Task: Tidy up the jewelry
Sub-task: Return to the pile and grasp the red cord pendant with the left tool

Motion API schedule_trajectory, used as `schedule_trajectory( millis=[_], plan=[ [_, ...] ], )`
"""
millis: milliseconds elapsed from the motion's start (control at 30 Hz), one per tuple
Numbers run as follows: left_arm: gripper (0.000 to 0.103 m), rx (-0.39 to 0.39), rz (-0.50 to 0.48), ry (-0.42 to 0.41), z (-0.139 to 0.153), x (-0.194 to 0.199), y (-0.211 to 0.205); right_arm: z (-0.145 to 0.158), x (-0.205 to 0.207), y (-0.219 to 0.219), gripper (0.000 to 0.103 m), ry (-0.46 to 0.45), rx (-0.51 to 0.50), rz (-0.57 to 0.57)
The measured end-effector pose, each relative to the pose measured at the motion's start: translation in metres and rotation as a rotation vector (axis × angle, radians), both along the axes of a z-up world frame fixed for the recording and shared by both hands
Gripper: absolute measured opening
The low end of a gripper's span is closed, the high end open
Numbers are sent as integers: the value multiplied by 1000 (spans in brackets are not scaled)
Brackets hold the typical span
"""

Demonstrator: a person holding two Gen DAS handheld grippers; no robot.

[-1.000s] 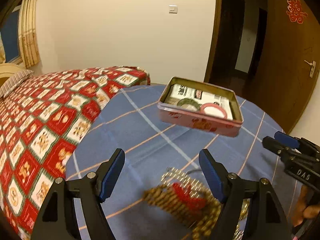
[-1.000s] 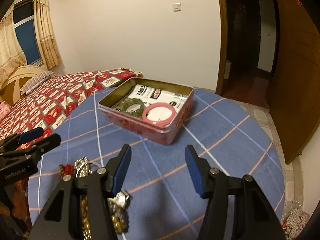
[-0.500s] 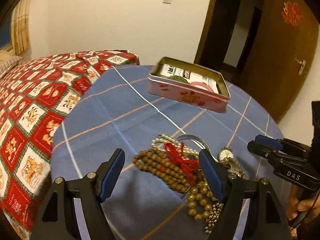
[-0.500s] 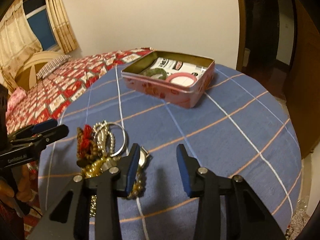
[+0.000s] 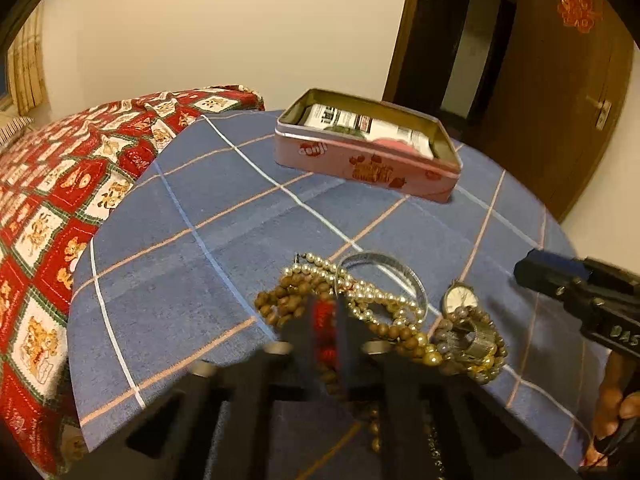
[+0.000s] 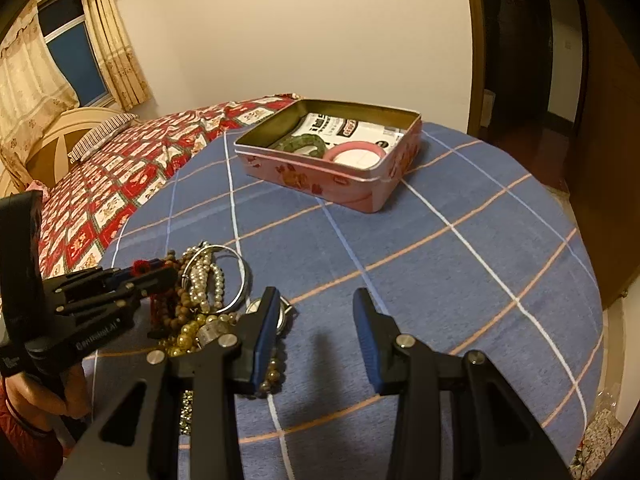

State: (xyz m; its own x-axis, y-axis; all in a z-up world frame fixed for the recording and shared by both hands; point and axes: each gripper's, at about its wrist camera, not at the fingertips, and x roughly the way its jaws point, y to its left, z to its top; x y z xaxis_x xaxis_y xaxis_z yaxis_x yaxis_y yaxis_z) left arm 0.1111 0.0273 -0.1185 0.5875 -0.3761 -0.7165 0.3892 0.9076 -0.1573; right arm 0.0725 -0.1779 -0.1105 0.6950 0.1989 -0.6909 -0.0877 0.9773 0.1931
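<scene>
Left hand-held gripper [image 5: 325,320]: jaws have just been closing and now stand shut on the red tassel [image 5: 323,322] of the wooden bead string [image 5: 286,304], which lies at the near edge of the jewelry heap on the blue checked worktop [image 5: 224,216]. The bite looks narrow, taken on thread and perhaps a bead or two (blur in the left wrist view keeps me from telling which). Right hand-held gripper [image 6: 316,322]: jaws part open, nothing between them, poised over bare cloth just beside the wristwatch [image 6: 280,312]. Heap contents, touching and overlapping: pearl strand [image 5: 360,292], silver bangle [image 5: 384,268], gold beads [image 5: 420,344]. The pink tin [image 6: 332,176] stands open at the far side of the worktop, well apart from the heap, and already holds a green bangle [image 6: 304,144] and a pink ring [image 6: 356,152] on printed paper. Judgement on the step in hand: lift the bead string slowly and straight up, watching whether the pearls or bangle rise with it, since the strands look entangled. If they do, the free right gripper could pin the heap down near the bangle. A tassel grip may slip under the string's weight, so carry it low over the cloth and let go only once the beads hang inside the tin's walls.
</scene>
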Motion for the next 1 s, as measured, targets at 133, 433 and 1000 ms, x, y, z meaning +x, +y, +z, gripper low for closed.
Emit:
schedule_trajectory(
  millis=[133, 433, 1000],
  plan=[
    [0, -94, 4, -17, 16, 0, 13, 0, 0, -4, 41, 2, 9, -10],
    [0, -129, 21, -127, 55, -9, 28, 0, -7, 16, 43, 50, 98, 113],
    [0, -145, 23, -137, 62, -11, 34, -29, -7, 38, 28, 111, -94, 148]
  ],
)
